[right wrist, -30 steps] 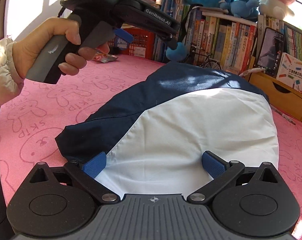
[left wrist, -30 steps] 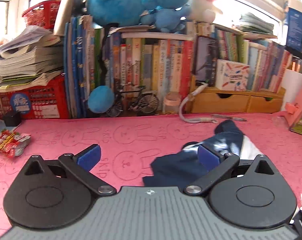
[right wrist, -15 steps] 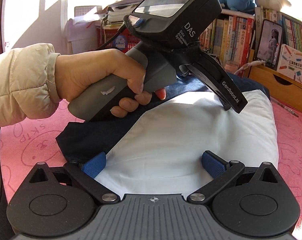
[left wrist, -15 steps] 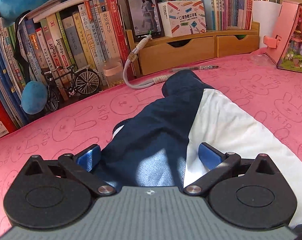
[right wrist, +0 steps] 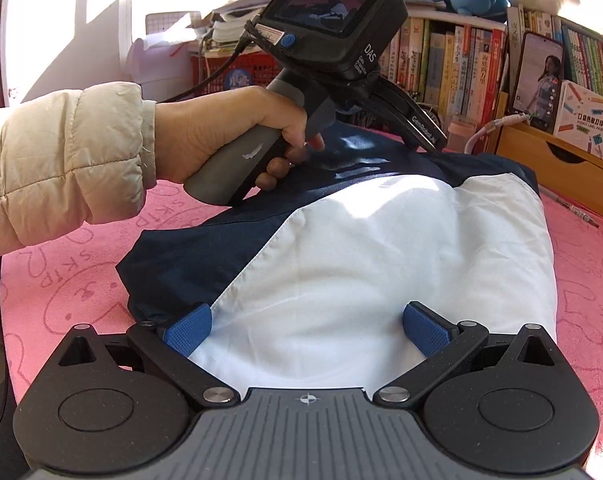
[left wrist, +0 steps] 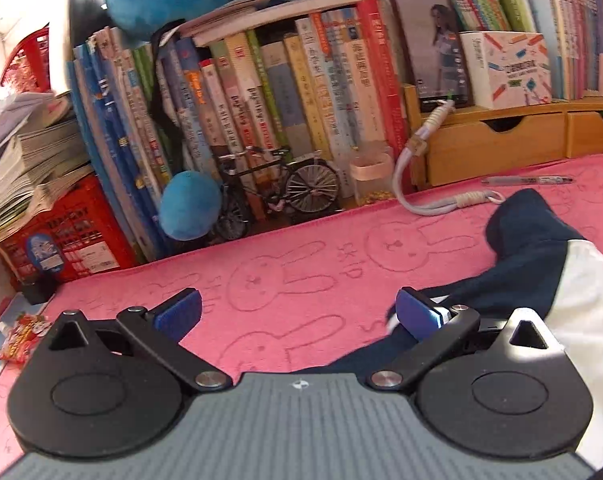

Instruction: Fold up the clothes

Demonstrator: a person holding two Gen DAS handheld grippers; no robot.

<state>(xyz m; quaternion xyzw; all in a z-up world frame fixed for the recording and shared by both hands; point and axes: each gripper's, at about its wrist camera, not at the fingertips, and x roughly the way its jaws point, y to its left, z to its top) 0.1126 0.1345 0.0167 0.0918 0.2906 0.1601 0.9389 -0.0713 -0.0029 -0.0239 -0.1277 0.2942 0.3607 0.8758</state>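
Note:
A navy and white garment (right wrist: 381, 248) lies folded on the pink rabbit-print mat (right wrist: 73, 264). My right gripper (right wrist: 307, 330) is open low over its white near part, pads apart with nothing between them. In the right wrist view a hand holds the left gripper device (right wrist: 341, 52) over the navy far side, its fingers down at the cloth. In the left wrist view the left gripper (left wrist: 297, 314) is open; its right pad (left wrist: 415, 314) rests at the garment's navy edge (left wrist: 533, 236), and bare mat (left wrist: 285, 276) shows between the pads.
A row of books (left wrist: 269, 92), a toy bicycle (left wrist: 277, 192), a blue plush ball (left wrist: 189, 210) and wooden drawers (left wrist: 501, 144) line the mat's far edge. A pen (left wrist: 529, 179) and a cable (left wrist: 429, 204) lie near the garment. A red crate (left wrist: 61, 232) stands at left.
The left gripper swung left off the garment's top, so its view now faces the books and bare mat, with the garment at its right. The right gripper has held still.

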